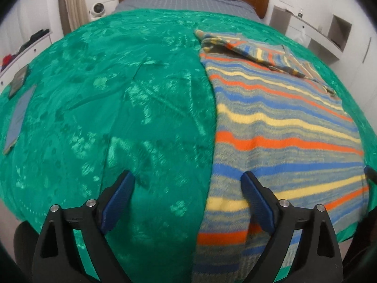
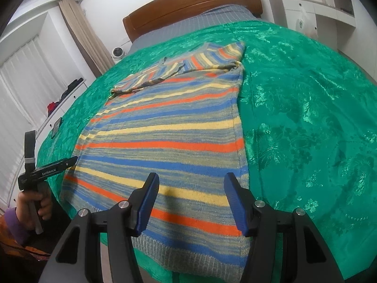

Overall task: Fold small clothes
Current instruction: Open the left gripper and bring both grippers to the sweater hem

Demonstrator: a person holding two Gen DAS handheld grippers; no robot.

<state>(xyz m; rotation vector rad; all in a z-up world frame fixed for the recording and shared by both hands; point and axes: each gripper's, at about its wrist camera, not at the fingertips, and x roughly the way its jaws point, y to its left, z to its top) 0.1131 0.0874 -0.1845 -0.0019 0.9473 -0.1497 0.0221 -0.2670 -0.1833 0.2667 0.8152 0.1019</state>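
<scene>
A striped knitted sweater (image 2: 165,129) in blue, yellow, orange and grey is laid flat on the green patterned bedspread (image 2: 306,118) of a bed, its ribbed hem at the near edge of the bed and its neck end towards the wooden headboard (image 2: 193,7). One long side is seen folded in to a straight edge, and a sleeve (image 1: 256,54) is laid across the upper part.

The left claw (image 1: 188,198) is held spread wide above the near part of the bed, one blue pad over the bare bedspread and the other over the sweater's folded edge; nothing is pinched between them. The right claw (image 2: 190,202) is held partly spread over the hem end of the sweater, and no cloth is seen gripped by it. In the right wrist view the left claw's handle is seen grasped by a hand (image 2: 33,207) in a purple sleeve at the left edge of the bed.

A flat blue-grey item (image 1: 20,115) lies on the far left of the bedspread. White cabinets (image 1: 313,35) are seen beside the headboard.
</scene>
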